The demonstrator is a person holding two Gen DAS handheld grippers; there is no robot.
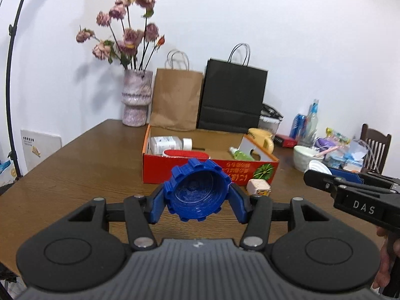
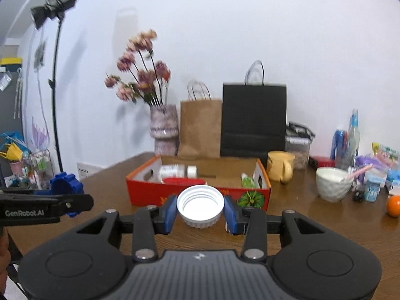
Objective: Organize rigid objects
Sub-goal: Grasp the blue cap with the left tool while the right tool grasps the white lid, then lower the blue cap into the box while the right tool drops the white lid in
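My left gripper is shut on a blue ridged cap, open side toward the camera, held above the table in front of the red cardboard box. My right gripper is shut on a white threaded cap, also held in front of the red box. The box holds a white bottle, a red lid, a green bottle and a white carton. The blue cap also shows at the left of the right wrist view.
A small beige charger lies by the box's front right corner. A vase of dried flowers, a brown bag and a black bag stand behind the box. A yellow mug, white bowl, orange and clutter lie right.
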